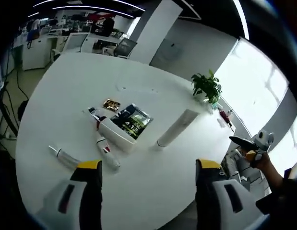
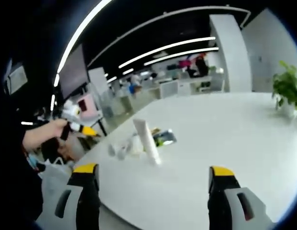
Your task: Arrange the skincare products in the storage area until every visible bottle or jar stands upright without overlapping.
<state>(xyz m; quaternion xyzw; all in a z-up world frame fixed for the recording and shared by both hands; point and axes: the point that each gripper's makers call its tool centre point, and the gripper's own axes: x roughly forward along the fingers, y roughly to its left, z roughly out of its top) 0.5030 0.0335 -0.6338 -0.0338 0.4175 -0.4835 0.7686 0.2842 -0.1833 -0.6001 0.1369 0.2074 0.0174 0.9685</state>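
Lying flat, the long white tube [image 1: 174, 128] points cap-first toward the table [image 1: 66, 91] edge; both tongs gape, holding nothing.

So the left gripper view sits high off the near edge of the white counter [image 1: 153, 191], tilted down at it, not close. The right gripper view is lower, almost level with the counter [image 2: 234, 143], looking across from another side. Both catch the same middle bit: the white tube [image 1: 176, 127] [image 2: 147, 140], the tray [image 1: 117, 133], and the plant [image 1: 207, 87] [image 2: 287, 88] at frame right.
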